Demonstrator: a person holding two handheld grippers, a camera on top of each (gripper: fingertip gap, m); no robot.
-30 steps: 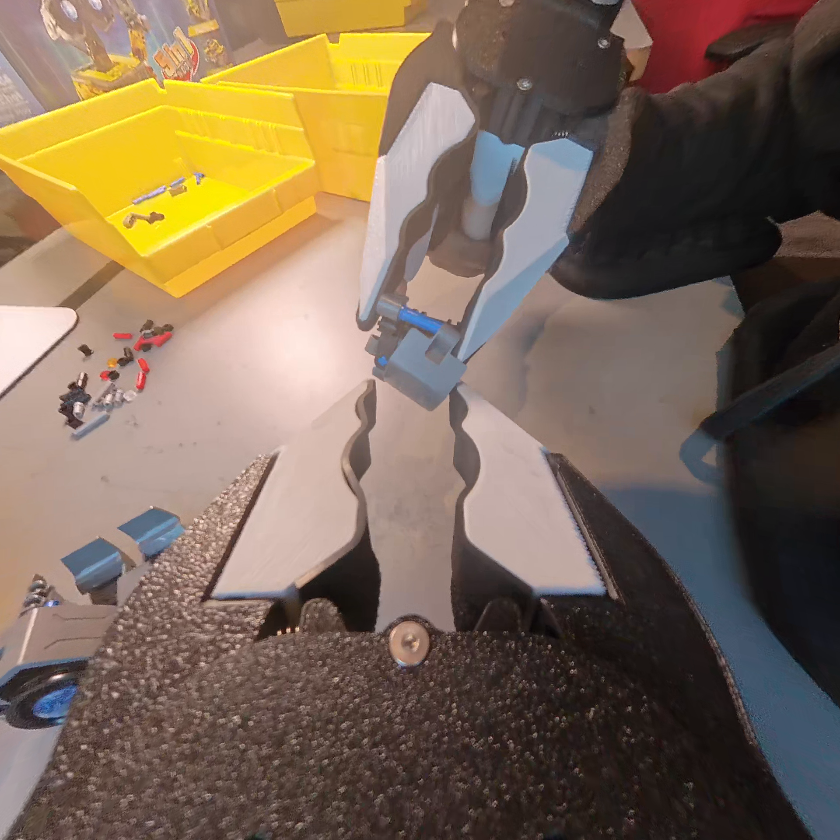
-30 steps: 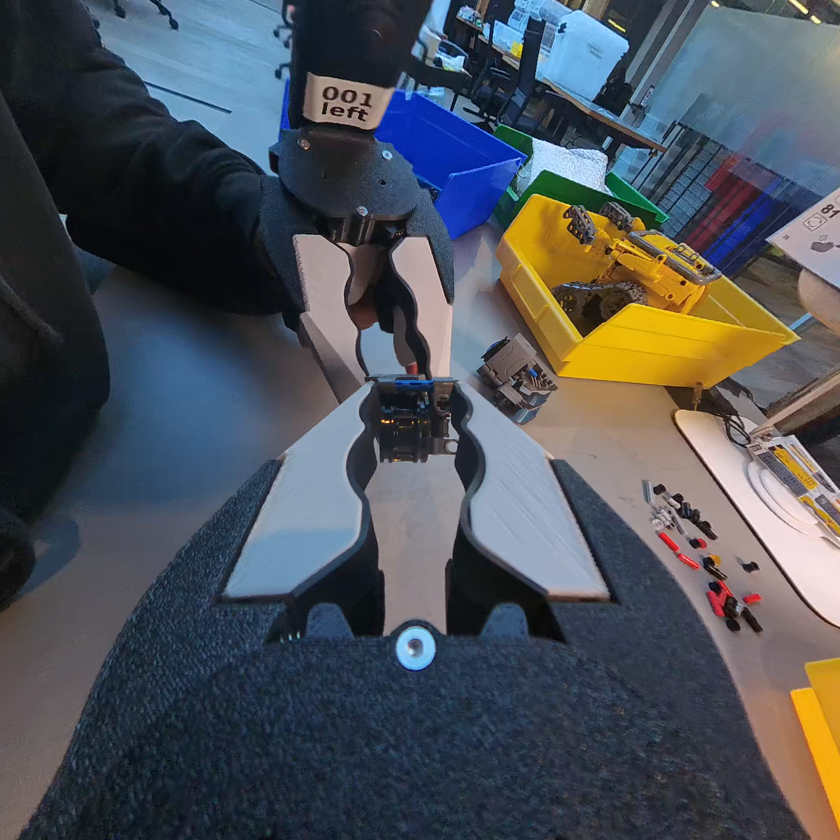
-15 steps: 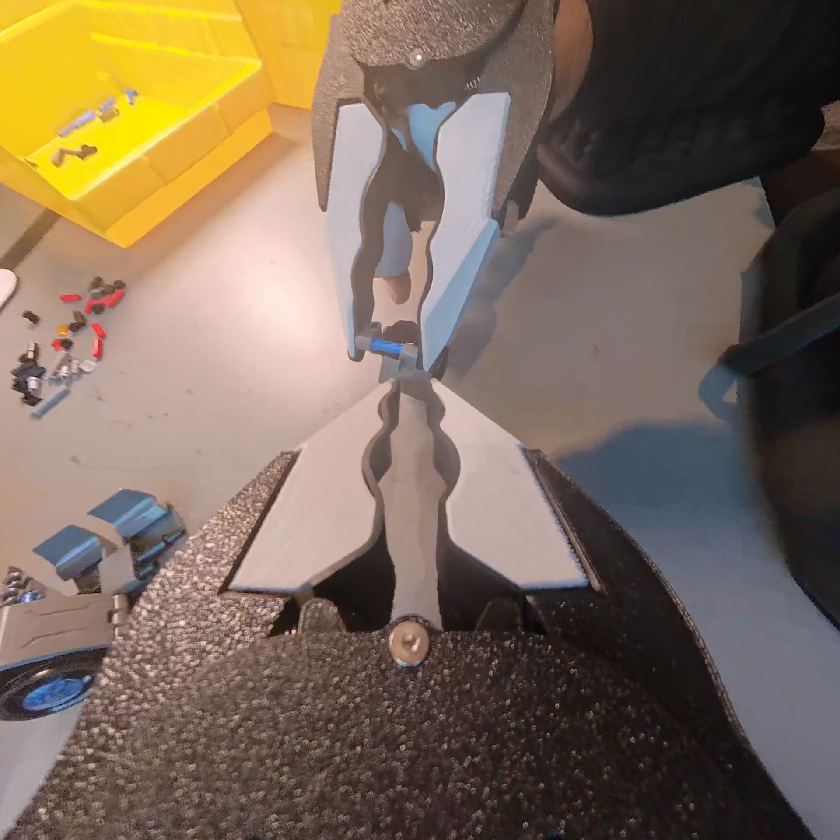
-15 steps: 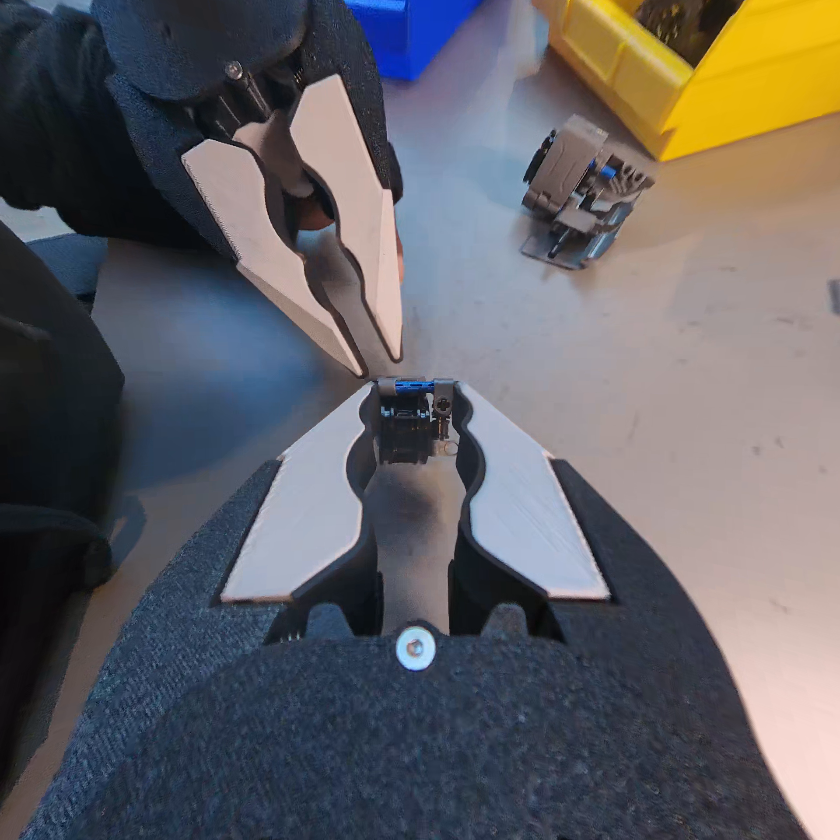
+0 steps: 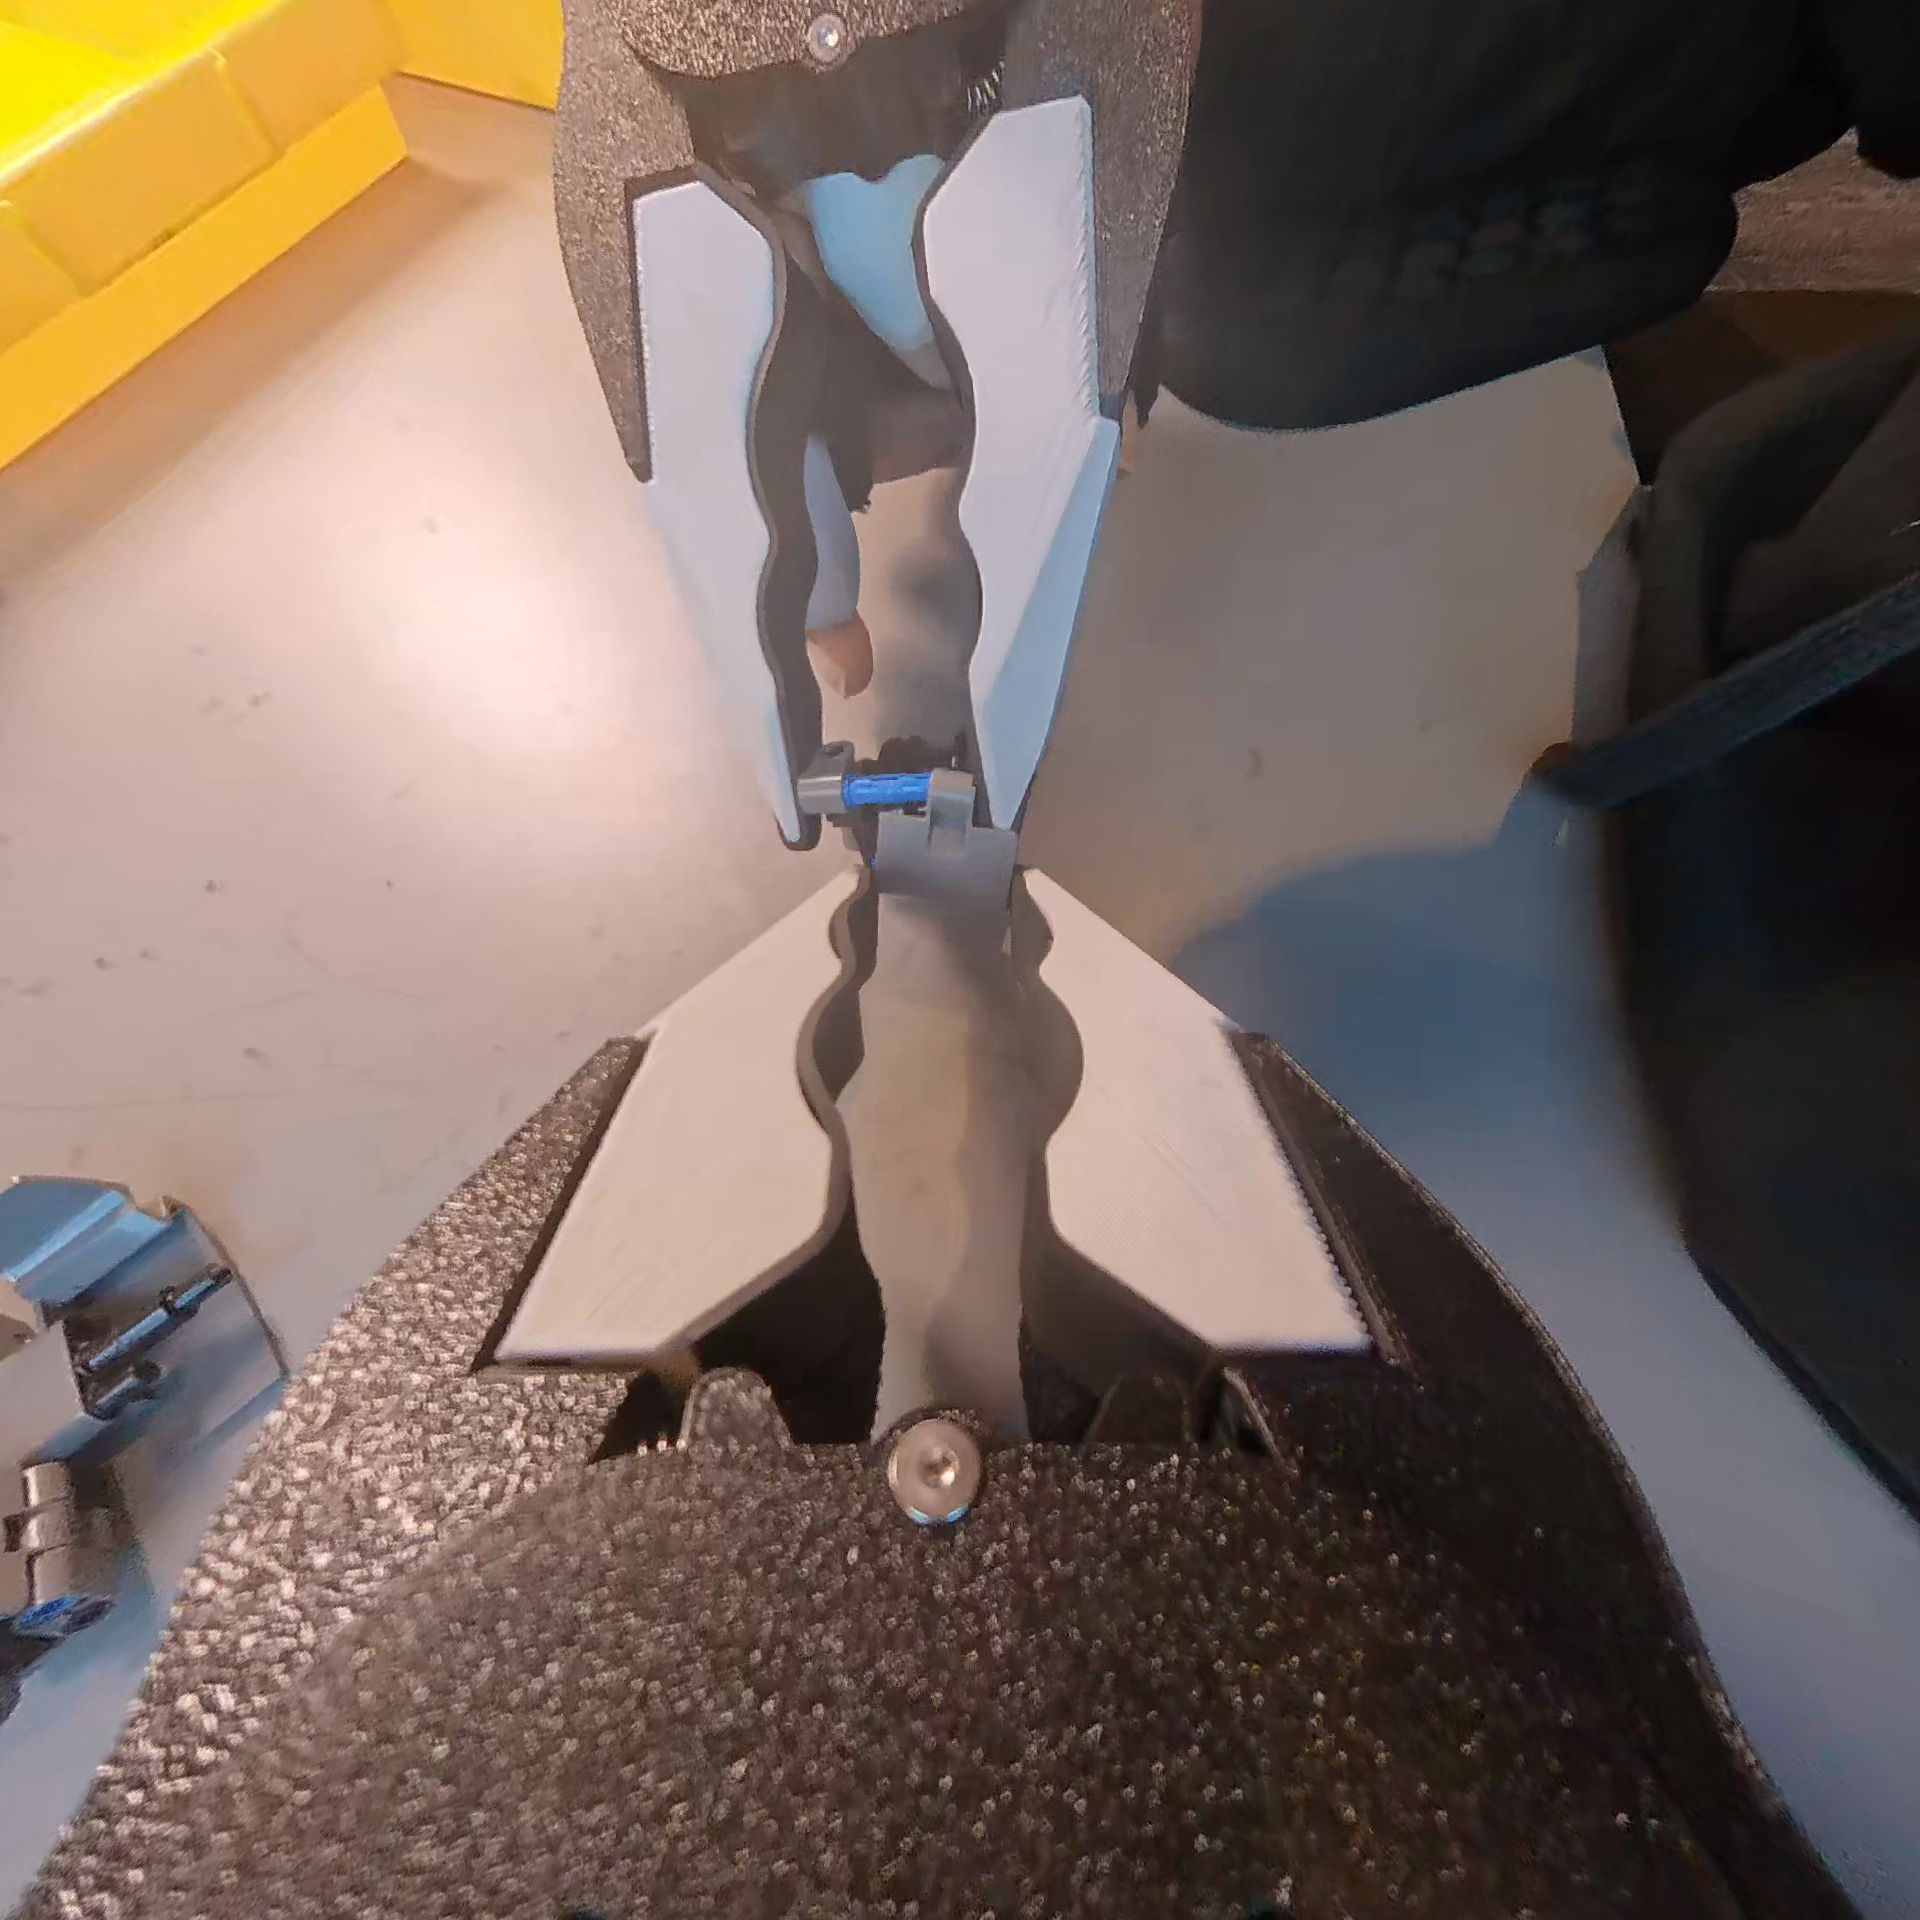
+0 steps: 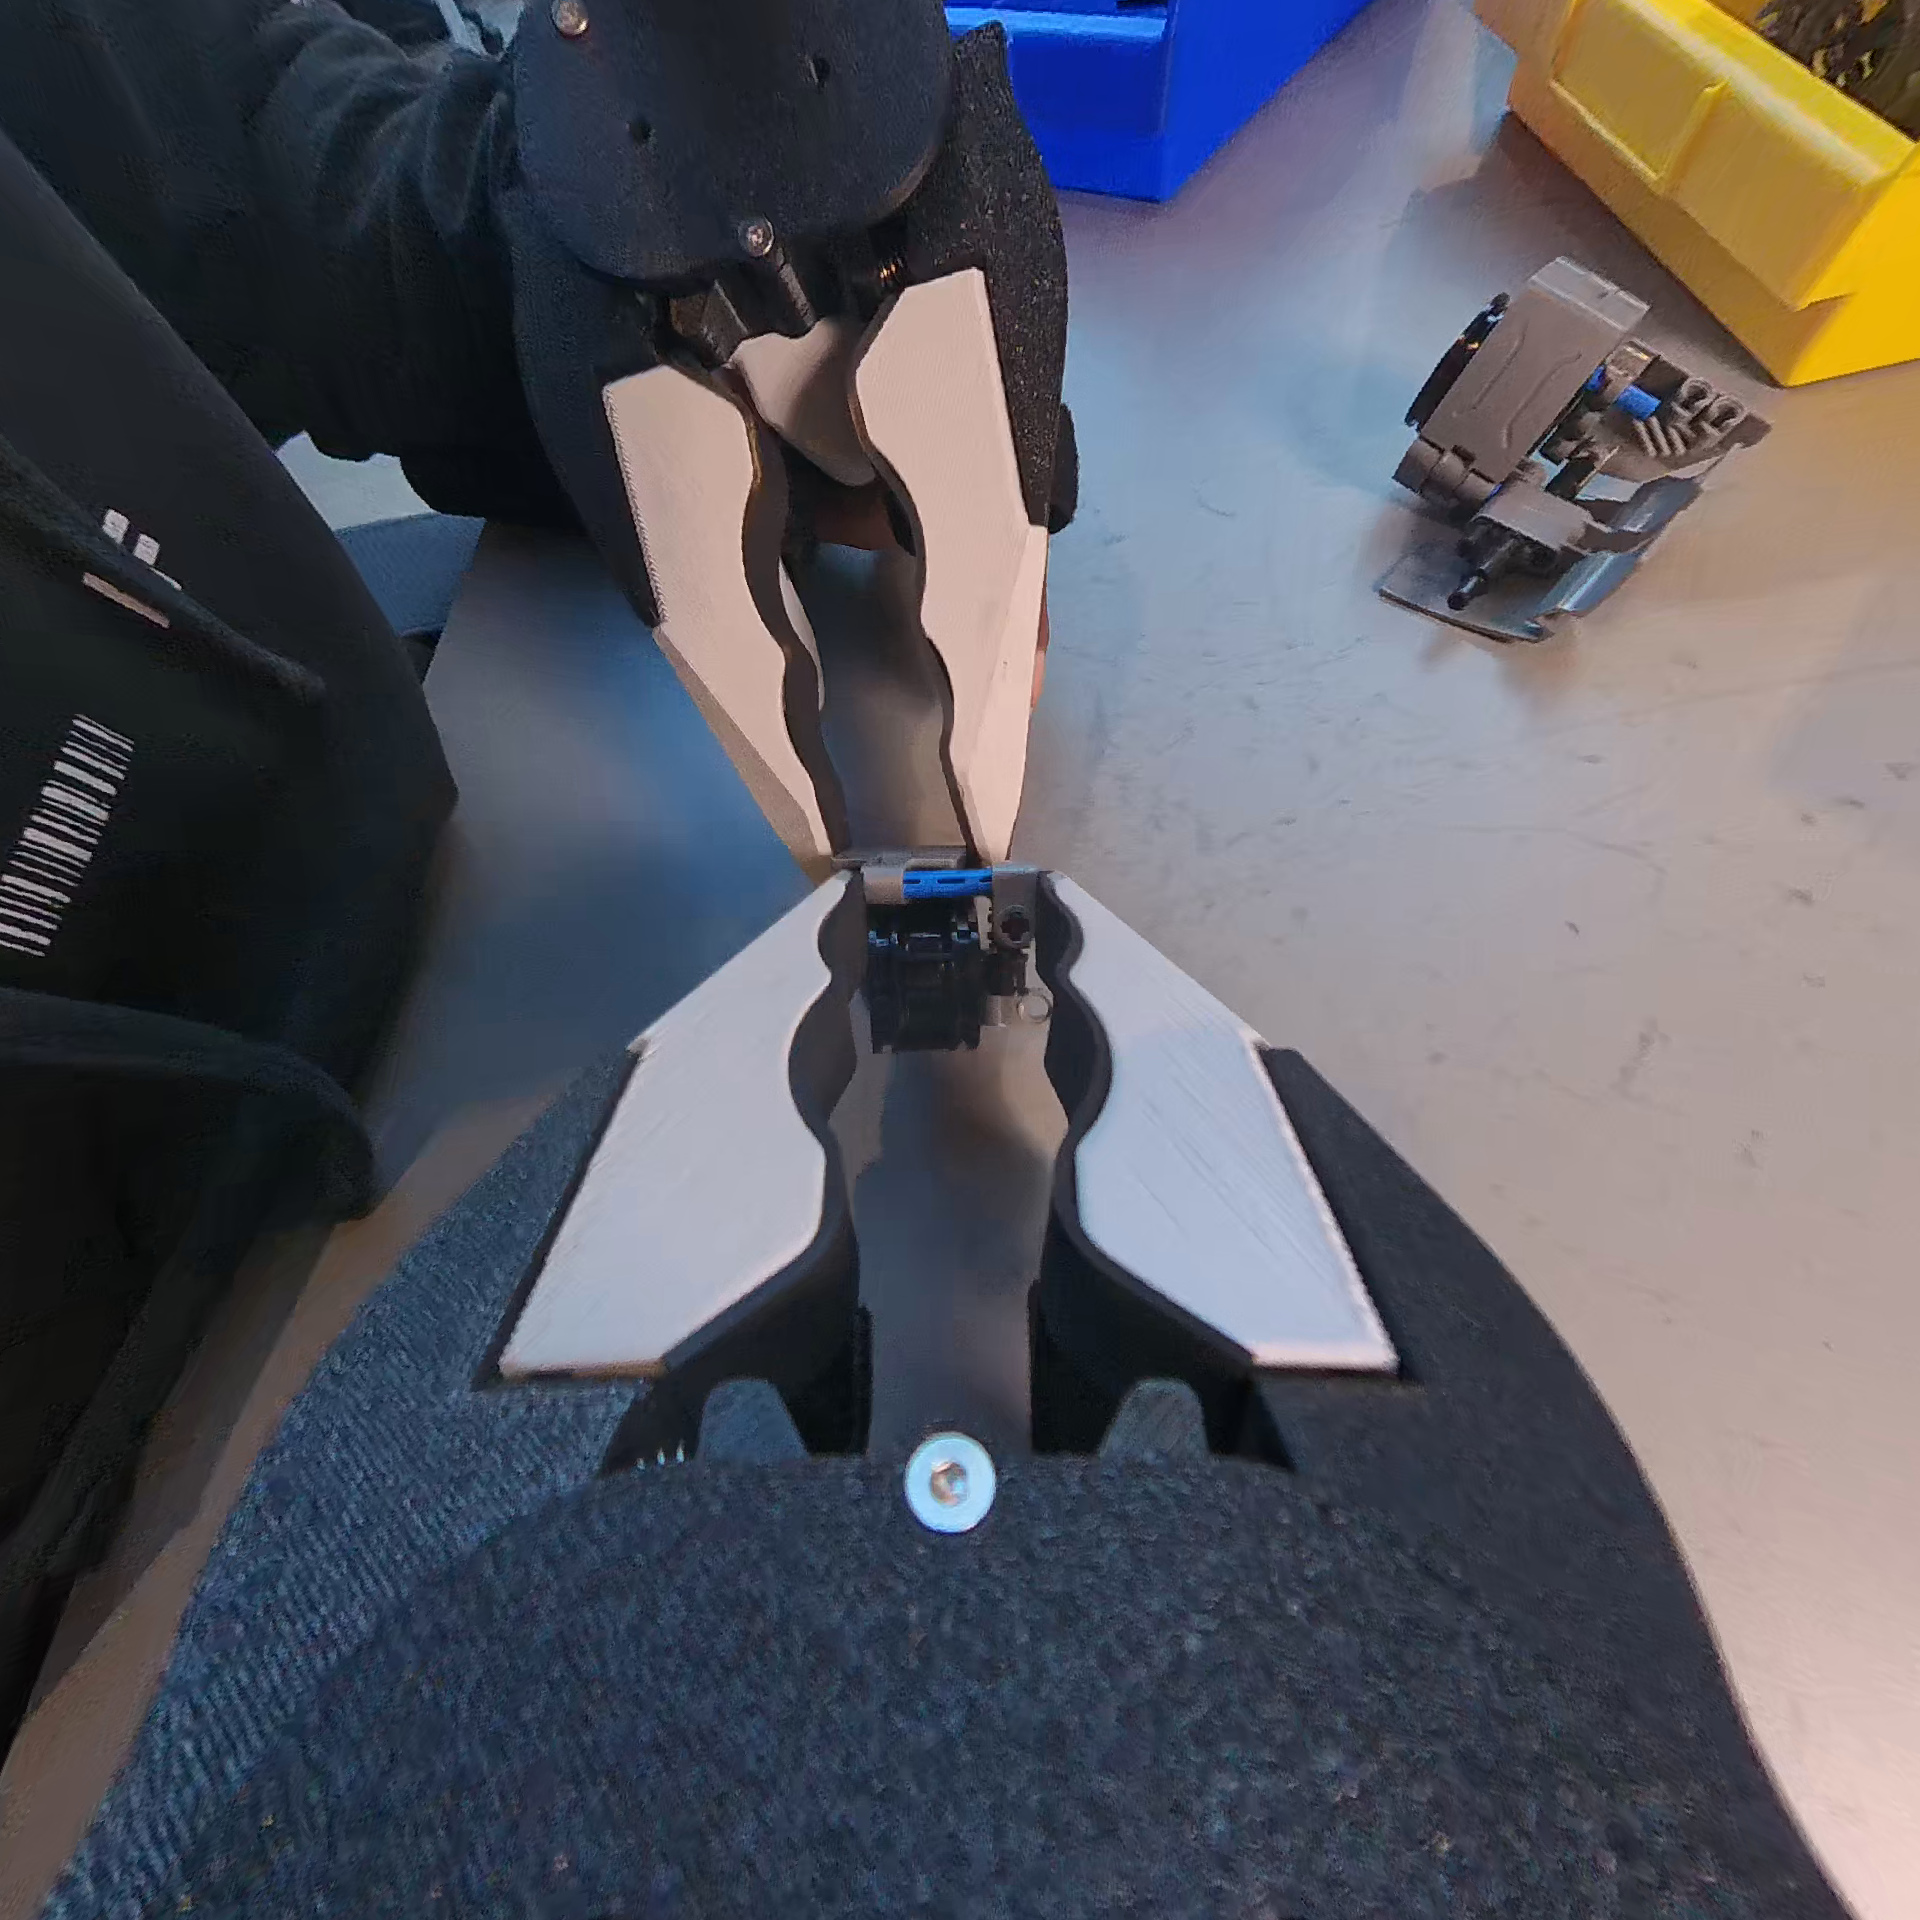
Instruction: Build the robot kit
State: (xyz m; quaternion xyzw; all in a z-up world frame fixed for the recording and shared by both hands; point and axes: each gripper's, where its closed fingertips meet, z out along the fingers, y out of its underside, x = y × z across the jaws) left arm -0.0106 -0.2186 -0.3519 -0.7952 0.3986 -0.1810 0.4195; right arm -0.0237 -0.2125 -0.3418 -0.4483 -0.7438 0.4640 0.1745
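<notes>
A small grey and black brick assembly [image 6: 935, 961] with a blue pin [image 6: 945, 883] across its top sits between both grippers, just above the grey table [image 6: 1455, 935]. My right gripper [image 6: 945, 883] is shut on its sides. In the left wrist view the right gripper [image 5: 899, 826] comes in from the top and the assembly's grey end [image 5: 940, 868] points at me. My left gripper [image 5: 940, 878] is closed around that grey end, tip to tip with the right one. In the right wrist view the left gripper [image 6: 909, 847] reaches in from the top.
A partly built grey vehicle [image 6: 1558, 499] lies on the table to the right and shows again in the left wrist view [image 5: 94, 1351]. A yellow bin [image 6: 1714, 177] and a blue bin [image 6: 1143, 83] stand behind. Another yellow bin [image 5: 156, 208] is far left. Dark sleeves [image 6: 208, 260] flank the grippers. Only a small space, under 4 cm, lies between the two pairs of fingers. About 15 cm separates my right fingertips from the partly built grey vehicle [image 6: 1558, 499].
Both grippers have tilted down toward the table and drawn closer together. My left gripper was open a second ago and has narrowed onto the assembly's grey end. The right gripper still holds the assembly.
</notes>
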